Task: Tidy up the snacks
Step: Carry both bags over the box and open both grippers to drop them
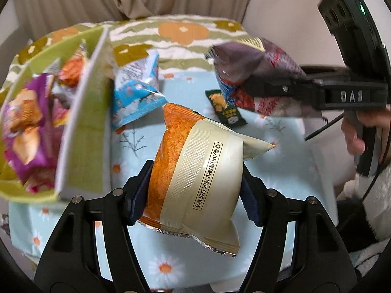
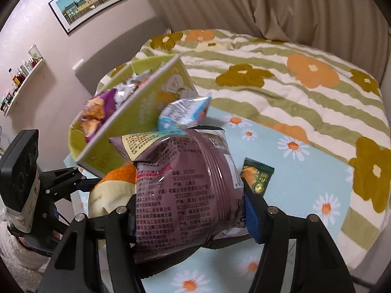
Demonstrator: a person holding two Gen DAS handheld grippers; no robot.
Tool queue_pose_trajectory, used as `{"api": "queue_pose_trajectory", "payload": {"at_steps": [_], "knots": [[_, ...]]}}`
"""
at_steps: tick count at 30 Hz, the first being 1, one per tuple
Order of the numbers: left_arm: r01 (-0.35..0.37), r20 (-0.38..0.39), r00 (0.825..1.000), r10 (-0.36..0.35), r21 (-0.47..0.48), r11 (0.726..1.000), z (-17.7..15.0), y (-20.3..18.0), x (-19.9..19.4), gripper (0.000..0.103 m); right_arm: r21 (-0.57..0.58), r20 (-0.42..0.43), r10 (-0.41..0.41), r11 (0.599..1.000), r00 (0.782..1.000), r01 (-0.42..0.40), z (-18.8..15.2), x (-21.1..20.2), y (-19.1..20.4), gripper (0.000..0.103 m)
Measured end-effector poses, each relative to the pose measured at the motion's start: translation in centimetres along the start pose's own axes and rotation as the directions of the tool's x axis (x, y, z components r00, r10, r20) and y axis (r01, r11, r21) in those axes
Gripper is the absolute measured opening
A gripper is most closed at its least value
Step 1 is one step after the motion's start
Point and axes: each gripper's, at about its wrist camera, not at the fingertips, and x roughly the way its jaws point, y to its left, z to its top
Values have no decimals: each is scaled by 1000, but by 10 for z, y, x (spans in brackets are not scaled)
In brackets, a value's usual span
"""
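My left gripper (image 1: 193,190) is shut on an orange and cream snack bag (image 1: 195,171) and holds it above the daisy-print table (image 1: 281,171). My right gripper (image 2: 193,210) is shut on a purple snack bag (image 2: 185,190), also lifted; that bag also shows at the right of the left wrist view (image 1: 249,73). A green box (image 1: 83,112) at the left holds several snack packs, among them a purple one (image 1: 24,122). A blue pack (image 1: 136,90) leans against the box. A small dark green packet (image 1: 224,107) lies on the table.
A bed with a green-striped, flowered quilt (image 2: 293,73) lies behind the table. A curtain (image 2: 293,5) hangs at the back. A wall shelf with bottles (image 2: 22,78) and a framed picture (image 2: 90,0) are at the left.
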Motion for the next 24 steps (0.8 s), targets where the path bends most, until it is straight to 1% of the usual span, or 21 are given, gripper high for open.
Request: {"api": "queue_pose_trajectory", "payload": {"at_steps": [5, 10, 16, 21, 24], "knots": [[-16, 62, 998, 20, -51, 999, -14, 5, -48, 62, 16, 36, -23, 1000, 999, 23, -8, -31, 34, 60], [-44, 128, 990, 58, -111, 993, -30, 25, -94, 62, 14, 93, -11, 1000, 996, 9, -9, -56, 69, 60], [-64, 201, 975, 93, -147, 987, -34, 62, -142, 62, -31, 155, -5, 999, 988, 10, 9, -66, 115, 60], [-85, 241, 963, 123, -165, 983, -22, 110, -169, 62, -43, 217, -7, 999, 976, 16, 37, -63, 151, 60], [-86, 252, 959, 129, -176, 981, -12, 142, -179, 62, -42, 238, -20, 999, 971, 31, 55, -54, 170, 60]]}}
